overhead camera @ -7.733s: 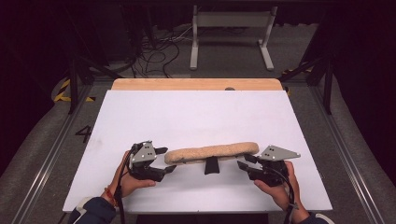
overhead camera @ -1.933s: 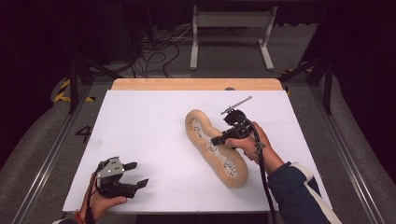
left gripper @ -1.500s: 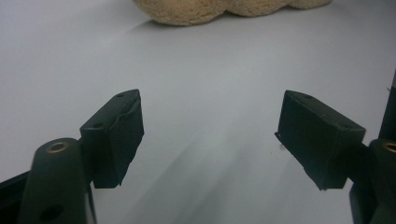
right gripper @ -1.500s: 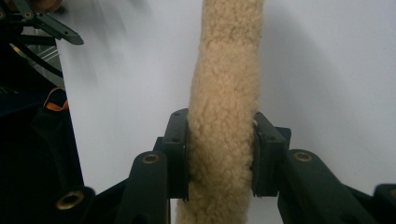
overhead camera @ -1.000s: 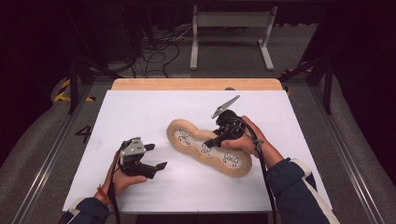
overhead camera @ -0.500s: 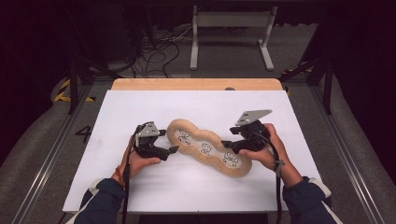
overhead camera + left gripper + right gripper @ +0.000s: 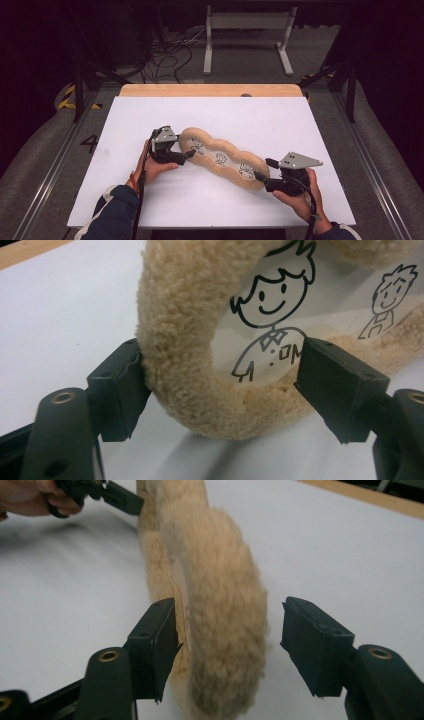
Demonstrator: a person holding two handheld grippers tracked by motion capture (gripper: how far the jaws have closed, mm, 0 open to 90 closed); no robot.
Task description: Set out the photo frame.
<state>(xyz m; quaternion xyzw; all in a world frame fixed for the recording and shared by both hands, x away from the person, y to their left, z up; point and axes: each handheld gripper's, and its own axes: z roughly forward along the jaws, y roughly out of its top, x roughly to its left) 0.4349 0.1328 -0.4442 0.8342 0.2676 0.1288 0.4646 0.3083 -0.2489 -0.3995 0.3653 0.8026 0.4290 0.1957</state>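
Both hands have just come to the fuzzy pencil case (image 7: 222,158), the left gripper (image 7: 186,156) closing loosely around 1 end, the right gripper (image 7: 261,178) opening around the other, neither squeezing yet.

In the left gripper view, the plush cushion (image 7: 185,365) is cut off by the top and right edges, and the second drawn figure (image 7: 387,300) at the upper right is partly covered by its fleece rim. In the right gripper view, the cushion's lower end is cropped by the bottom edge, and the left gripper (image 7: 107,492) with its hand is cut by the upper left corner and blurred. In the high view, both forearms are cropped at the bottom edge, and the drawings are too small to be read.
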